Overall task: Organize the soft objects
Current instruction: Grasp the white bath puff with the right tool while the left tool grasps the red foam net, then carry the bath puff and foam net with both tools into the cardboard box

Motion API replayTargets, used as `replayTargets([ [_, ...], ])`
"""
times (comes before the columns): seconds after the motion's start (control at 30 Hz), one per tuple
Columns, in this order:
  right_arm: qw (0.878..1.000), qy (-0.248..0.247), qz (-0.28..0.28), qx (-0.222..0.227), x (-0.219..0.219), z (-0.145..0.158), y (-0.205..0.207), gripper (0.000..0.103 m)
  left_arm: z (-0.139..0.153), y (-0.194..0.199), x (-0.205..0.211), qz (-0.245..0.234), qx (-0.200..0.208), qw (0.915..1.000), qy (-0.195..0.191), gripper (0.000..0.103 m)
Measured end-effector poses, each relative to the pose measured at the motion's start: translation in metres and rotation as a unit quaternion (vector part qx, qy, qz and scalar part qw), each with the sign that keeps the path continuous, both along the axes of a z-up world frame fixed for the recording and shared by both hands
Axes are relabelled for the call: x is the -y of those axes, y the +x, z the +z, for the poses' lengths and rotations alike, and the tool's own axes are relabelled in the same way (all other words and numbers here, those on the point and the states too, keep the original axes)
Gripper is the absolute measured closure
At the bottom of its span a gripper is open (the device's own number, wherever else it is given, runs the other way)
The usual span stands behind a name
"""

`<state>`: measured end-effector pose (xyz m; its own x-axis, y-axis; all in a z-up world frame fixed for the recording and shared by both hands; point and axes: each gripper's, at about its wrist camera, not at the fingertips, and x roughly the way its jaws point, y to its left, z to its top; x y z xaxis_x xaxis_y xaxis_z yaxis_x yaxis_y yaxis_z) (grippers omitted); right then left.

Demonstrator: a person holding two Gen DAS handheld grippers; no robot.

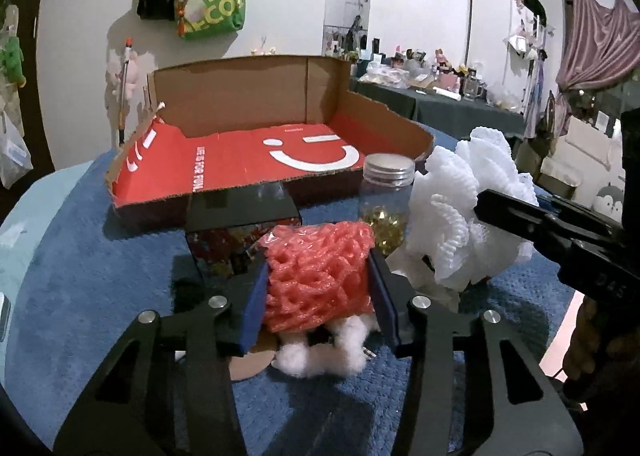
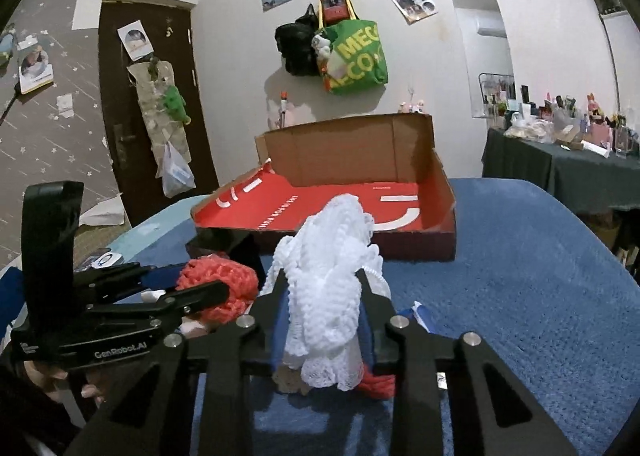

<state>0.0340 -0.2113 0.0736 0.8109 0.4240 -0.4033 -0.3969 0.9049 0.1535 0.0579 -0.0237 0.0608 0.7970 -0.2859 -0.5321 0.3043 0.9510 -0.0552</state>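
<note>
Here, white foam net [image 2: 332, 276] stands upright in right tongs [image 2: 320, 280].

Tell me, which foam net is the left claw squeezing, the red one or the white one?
The red foam net. The left claw pinches it between both blue pads, while the white foam net sits in the right claw.

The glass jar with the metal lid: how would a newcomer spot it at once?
Start at the red cardboard tray on the blue cloth. Just before the tray's near right corner stands the jar, between the red foam net and the white foam net. It alone is hard and see-through, with yellow bits at its bottom.
</note>
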Motion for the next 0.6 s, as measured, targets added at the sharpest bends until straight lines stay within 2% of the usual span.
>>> replayTargets([
  [0.6,0.999,0.001,0.008,0.054,-0.014,0.032,-0.014,0.074,0.036,-0.019,-0.012,-0.006,0.045,0.9990,-0.004,0.062],
])
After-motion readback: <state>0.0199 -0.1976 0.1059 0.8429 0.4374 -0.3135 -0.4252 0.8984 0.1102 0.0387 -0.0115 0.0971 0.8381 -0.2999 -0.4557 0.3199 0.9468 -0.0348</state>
